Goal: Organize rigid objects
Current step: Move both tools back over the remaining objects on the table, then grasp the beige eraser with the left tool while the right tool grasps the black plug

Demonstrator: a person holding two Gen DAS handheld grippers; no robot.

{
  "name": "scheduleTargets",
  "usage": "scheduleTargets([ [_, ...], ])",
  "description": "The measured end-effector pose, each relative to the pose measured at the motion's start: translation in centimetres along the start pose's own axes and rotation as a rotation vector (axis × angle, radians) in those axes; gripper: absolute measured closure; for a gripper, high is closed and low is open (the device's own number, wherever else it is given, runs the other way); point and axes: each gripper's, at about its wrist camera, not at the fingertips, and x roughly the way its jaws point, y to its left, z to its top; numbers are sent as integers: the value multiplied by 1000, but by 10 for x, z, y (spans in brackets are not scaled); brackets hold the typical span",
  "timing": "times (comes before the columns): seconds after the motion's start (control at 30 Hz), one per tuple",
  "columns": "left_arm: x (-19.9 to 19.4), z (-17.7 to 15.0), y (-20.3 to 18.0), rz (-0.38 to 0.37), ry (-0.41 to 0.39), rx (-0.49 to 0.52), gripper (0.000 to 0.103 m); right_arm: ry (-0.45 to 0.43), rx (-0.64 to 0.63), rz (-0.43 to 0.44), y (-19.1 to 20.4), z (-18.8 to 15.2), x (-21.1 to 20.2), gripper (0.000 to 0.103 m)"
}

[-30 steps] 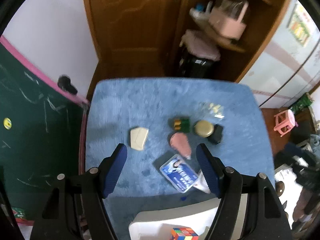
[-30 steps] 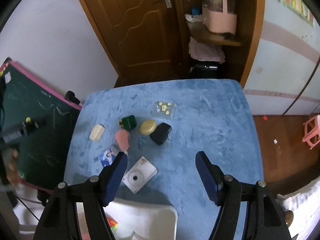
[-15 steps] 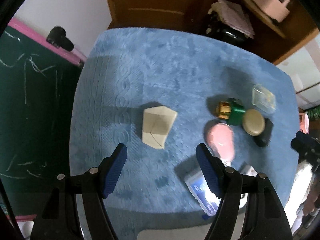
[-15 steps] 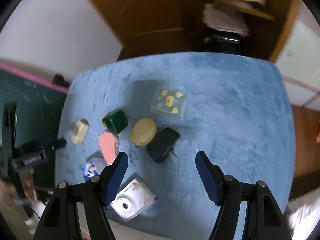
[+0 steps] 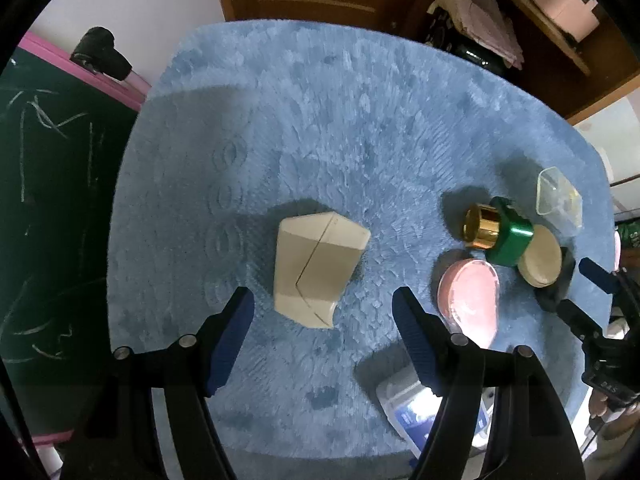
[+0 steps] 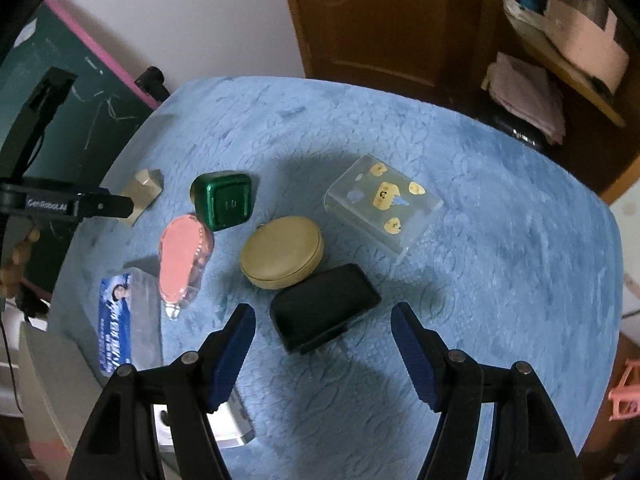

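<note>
Beige, faceted and hard-edged: block [image 5: 316, 266] lying flat on blue plush counter [image 5: 320, 120], just ahead of left tool [image 5: 322, 304], between the lines of its two fingers but not yet between the pads. Jaws wide apart, nothing held. Best done, by judgement: drop straight down, straddle the block across its narrower waist, close on the flat sides rather than the slanted facets, since hard angled faces may slip or twist out. To the right, well clear: pink case [image 5: 470, 294], green bottle [image 5: 506, 236] with gold cap, round tin [image 5: 540, 254] touching it. From the right wrist: right tool [image 6: 322, 322] also wide apart and empty, tilted down over black box [image 6: 324, 312], which sits just ahead of the fingertips, glossy, rounded at the corners, touching the tin [image 6: 282, 252]. Worth approaching from the free side and squaring up to the long edges first, lest the tin get nudged. Clear box [image 6: 382, 204] with yellow stickers beyond; blue card [image 6: 116, 320] at left near the counter edge.
</note>
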Motion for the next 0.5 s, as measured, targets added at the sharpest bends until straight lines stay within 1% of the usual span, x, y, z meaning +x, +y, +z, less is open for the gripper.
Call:
scheduleTargets([
  [0.17, 11, 5, -2, 2, 6, -8, 28, -33, -17, 13, -4, 2, 7, 32],
  [0.27, 15, 7, -5, 1, 6, -8, 28, -27, -50, 18, -2, 1, 15, 31],
  [0.4, 18, 9, -7, 8, -1, -10, 28, -5, -103, -20, 4, -4, 26, 31],
  [0.5, 23, 5, -9, 12, -6, -14, 29, -25, -142, -56, 10, -6, 29, 32],
])
